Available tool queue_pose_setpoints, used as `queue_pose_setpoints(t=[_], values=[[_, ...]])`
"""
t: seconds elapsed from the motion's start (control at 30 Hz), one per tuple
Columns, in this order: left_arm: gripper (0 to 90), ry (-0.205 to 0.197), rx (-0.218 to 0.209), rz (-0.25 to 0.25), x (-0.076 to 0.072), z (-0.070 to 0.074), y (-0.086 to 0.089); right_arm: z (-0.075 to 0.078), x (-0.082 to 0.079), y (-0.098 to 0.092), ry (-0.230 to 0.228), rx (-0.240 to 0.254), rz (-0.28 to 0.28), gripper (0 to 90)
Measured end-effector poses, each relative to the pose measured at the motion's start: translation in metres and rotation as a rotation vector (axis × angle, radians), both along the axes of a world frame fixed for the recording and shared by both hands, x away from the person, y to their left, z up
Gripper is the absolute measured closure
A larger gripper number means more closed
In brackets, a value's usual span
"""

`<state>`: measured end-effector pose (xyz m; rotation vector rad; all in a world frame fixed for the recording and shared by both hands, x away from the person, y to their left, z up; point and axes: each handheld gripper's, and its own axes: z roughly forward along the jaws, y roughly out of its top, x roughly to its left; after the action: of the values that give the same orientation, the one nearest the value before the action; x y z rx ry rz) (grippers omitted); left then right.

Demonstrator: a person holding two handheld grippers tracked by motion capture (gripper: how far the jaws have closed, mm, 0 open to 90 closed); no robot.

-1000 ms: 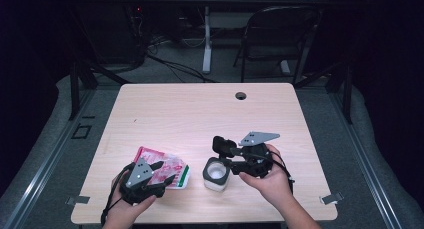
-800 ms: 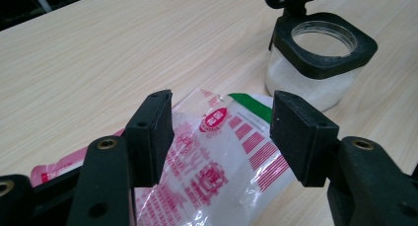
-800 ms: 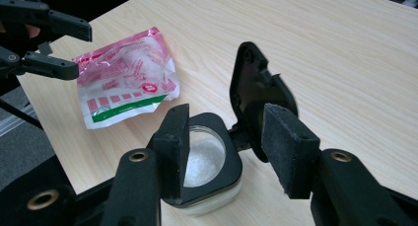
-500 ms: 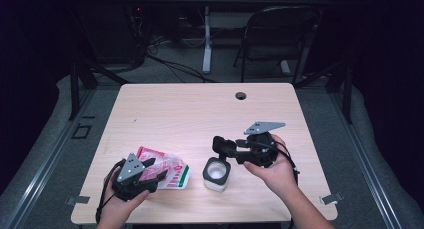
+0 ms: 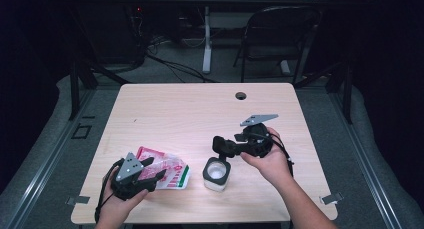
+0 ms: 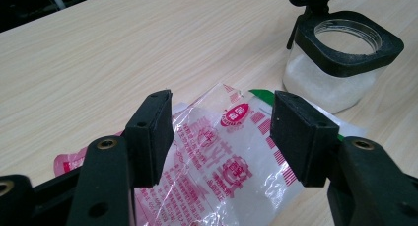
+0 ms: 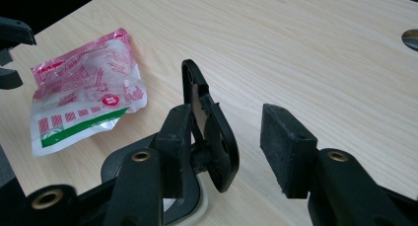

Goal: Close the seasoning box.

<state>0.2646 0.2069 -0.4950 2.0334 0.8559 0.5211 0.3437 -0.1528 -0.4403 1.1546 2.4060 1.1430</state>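
The crinkled pink-printed clear plastic bag (image 6: 222, 157) is lying between the left gripper's (image 6: 222, 137) spread fingers (image 6: 150, 132), while the right gripper's (image 7: 231, 144) fingers (image 7: 288, 147) are gaping around the clear jar's black flip lid (image 7: 209, 122).

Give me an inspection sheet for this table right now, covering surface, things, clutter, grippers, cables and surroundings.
Surface: light wood table with a round hole near the far edge.
Things: clear jar with a black rim and white powder inside, its hinged lid flipped up; pink and white plastic bag lying flat to the jar's left.
Clutter: nothing seen.
Grippers: left gripper open, jaws over the bag; right gripper open, jaws either side of the raised lid, not clamped.
Cables: black cable trailing from the right gripper; more cables on the floor beyond the table.
Surroundings: dark room, folding chair behind the table.
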Motion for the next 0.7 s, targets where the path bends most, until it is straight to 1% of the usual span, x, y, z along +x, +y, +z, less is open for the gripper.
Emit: queue_pose_setpoints(t=[0.17,0.2,0.27,0.3,0.33,0.43,0.47,0.53,0.7], values=[[41.6,-0.001,0.005,0.0,0.0,-0.001,0.0,-0.003,0.004,0.006,0.01,-0.013,0.006,58.3],[41.6,-0.001,0.005,0.0,0.0,-0.001,0.0,-0.003,0.005,0.007,0.016,-0.01,0.005,58.9],[41.6,0.0,0.005,0.002,0.001,-0.001,0.0,-0.004,0.007,0.009,0.01,0.004,0.005,61.1],[41.6,0.003,0.007,0.004,0.001,-0.001,0.001,-0.004,0.007,0.01,0.017,-0.002,0.005,62.2],[41.5,0.0,0.005,0.005,0.001,-0.002,0.001,-0.004,0.009,0.011,0.009,0.003,0.011,63.3],[41.5,0.003,0.005,0.002,0.001,-0.002,0.001,-0.003,0.009,0.014,0.016,-0.002,0.019,65.5],[41.5,0.003,0.005,0.002,0.001,-0.002,0.001,-0.004,0.009,0.015,0.006,0.002,0.022,66.2],[41.5,0.004,0.005,0.004,0.002,-0.002,0.002,-0.002,0.009,0.016,0.009,0.003,0.025,67.5],[41.4,0.006,0.007,0.006,0.002,-0.003,0.002,-0.003,0.01,0.018,0.001,-0.009,0.023,72.2]])
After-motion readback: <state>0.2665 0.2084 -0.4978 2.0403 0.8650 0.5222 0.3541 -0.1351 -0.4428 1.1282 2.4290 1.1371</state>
